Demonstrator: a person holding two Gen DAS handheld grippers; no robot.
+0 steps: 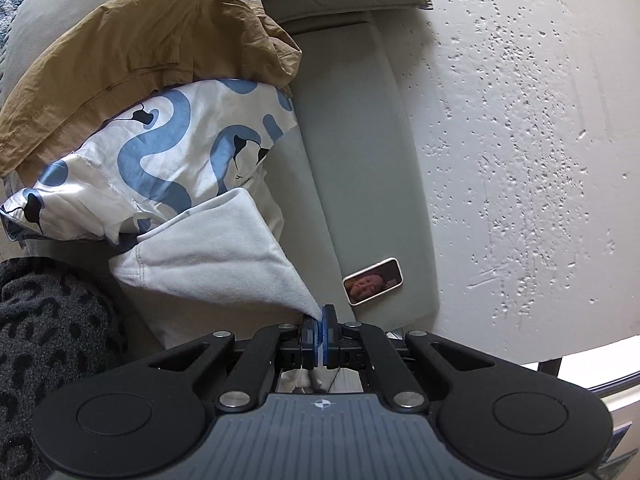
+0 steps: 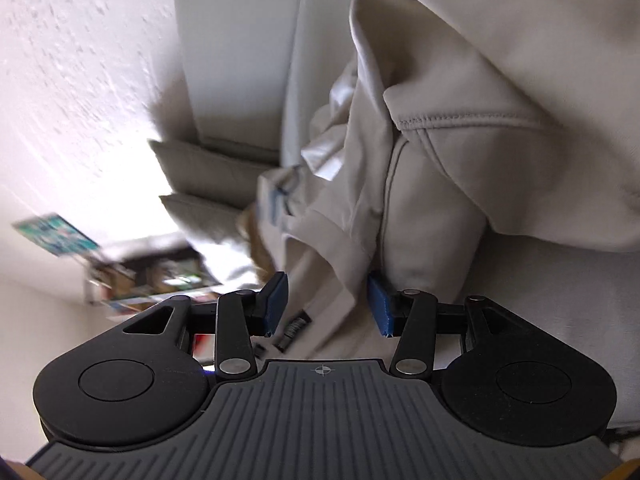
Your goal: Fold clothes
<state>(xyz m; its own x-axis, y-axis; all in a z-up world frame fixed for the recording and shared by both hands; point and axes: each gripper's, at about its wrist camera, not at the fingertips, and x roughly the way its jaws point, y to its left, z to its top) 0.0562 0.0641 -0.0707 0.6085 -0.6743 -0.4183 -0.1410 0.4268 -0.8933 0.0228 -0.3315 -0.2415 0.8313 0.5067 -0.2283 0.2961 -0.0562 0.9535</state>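
Observation:
My left gripper [image 1: 322, 320] is shut on a corner of a pale grey-white garment [image 1: 208, 256], which stretches up and left from the jaws. Behind it lie a white cloth with blue wavy print [image 1: 160, 156] and a tan garment [image 1: 132, 52] on a grey sofa [image 1: 348, 168]. My right gripper [image 2: 327, 304] is open, its blue pads [image 2: 276, 300] on either side of a fold of the same cream hooded garment [image 2: 460, 128], which hangs close in front of the camera and fills the right of that view.
A phone [image 1: 373, 281] with a lit screen lies on the sofa seat just right of my left gripper. A dark spotted blanket [image 1: 52, 340] is at lower left. A textured white wall [image 1: 520, 140] is behind the sofa. Cushions [image 2: 208, 172] and a cluttered shelf [image 2: 152, 280] show in the blurred right wrist view.

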